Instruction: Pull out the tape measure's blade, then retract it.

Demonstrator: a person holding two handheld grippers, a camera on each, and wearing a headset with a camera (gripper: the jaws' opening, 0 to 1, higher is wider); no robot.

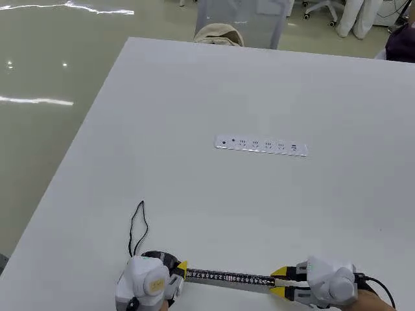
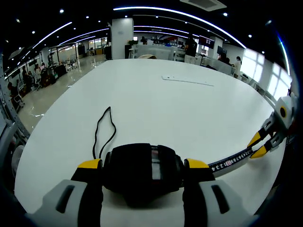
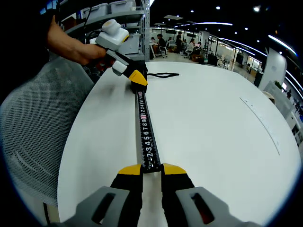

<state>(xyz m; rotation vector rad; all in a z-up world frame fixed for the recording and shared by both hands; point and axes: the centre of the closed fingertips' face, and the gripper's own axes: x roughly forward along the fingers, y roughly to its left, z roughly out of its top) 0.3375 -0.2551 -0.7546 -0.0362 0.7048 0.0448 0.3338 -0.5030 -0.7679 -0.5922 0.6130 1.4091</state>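
left gripper [image 2: 143,164]: jaws clamped on black tape measure [image 2: 142,178] at near edge of table [image 1: 259,84] | right gripper [image 3: 151,169]: jaws pinching blade [image 3: 144,132] end | blade: extended flat between both grippers | strap [image 1: 138,227]: looped beside case

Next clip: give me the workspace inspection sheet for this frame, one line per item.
Surface: white table, plain and flat.
Job's things: black tape measure at the near edge; blade pulled out, spanning between the grippers.
Clutter: white power strip mid-table.
Grippers: left gripper shut on the tape measure; right gripper shut on the blade's end.
Cables: black strap loop lying beside the tape measure.
Surroundings: glossy floor; chair at the far edge.
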